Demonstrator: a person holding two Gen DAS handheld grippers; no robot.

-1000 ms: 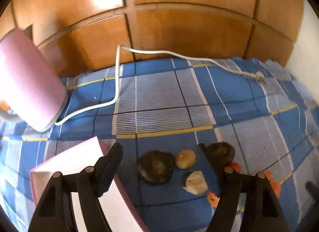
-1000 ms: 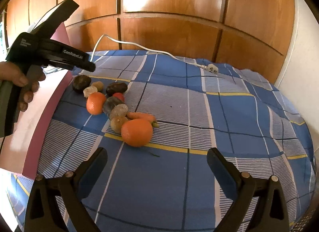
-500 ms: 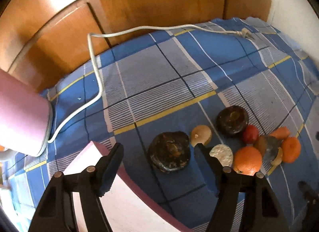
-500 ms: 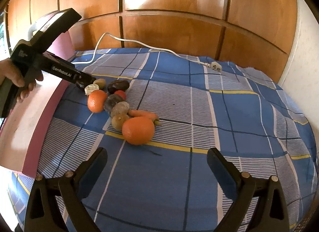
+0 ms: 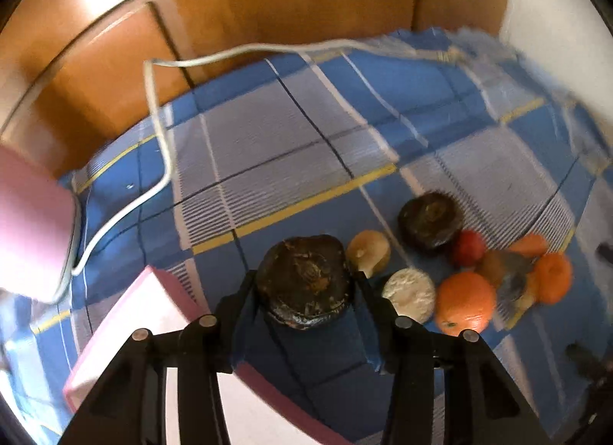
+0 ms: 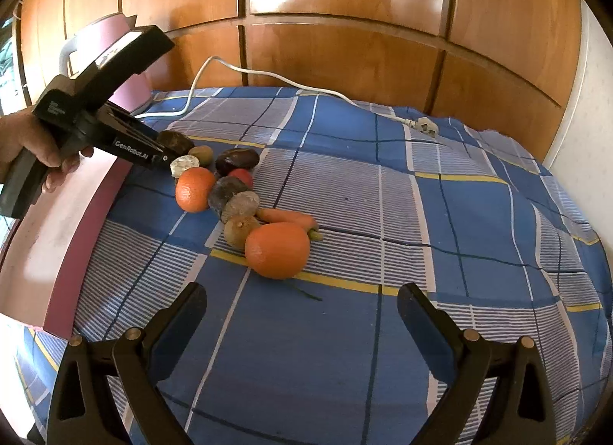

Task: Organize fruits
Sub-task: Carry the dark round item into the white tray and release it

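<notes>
The left gripper had its two black fingers pressed against the sides of a dark brown, rough-skinned round fruit, holding it at the near end of the fruit cluster on the blue plaid cloth. Just right of that gripper lay a small tan fruit and a pale whitish round piece, with a bright orange beyond them and a second dark round fruit farther ahead. Left of and below the gripper sat a flat pink-edged tray.

The right gripper hung wide apart and held nothing, above bare cloth. Ahead of it lay a large orange, touching a small brownish-green fruit and an orange carrot. A white power cord trailed along the far edge, before the wooden panels.
</notes>
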